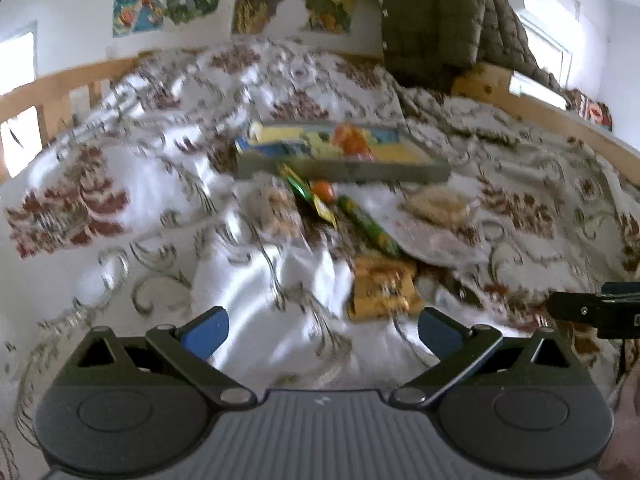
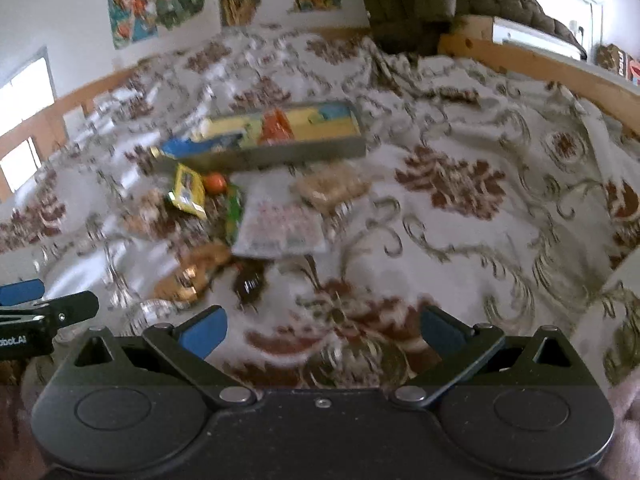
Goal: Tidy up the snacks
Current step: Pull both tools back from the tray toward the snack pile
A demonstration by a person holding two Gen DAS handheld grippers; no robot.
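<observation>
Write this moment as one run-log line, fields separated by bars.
left claw open, empty | right claw open, empty | snacks loose on bedspread | tray behind them | images blurred

Daylight enters through a window (image 1: 18, 68) at nine o'clock and another (image 1: 548, 46) at two o'clock, both blown out white. Glare shines on the bedspread (image 1: 256, 280). Both views are motion-blurred; the snacks smear. Fisheye distortion bends the wooden bed rail (image 2: 560, 68) near the edges.

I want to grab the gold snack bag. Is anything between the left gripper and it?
Nothing visible is. The left gripper is open, and only bare bedspread lies between it and the gold bag.
</observation>
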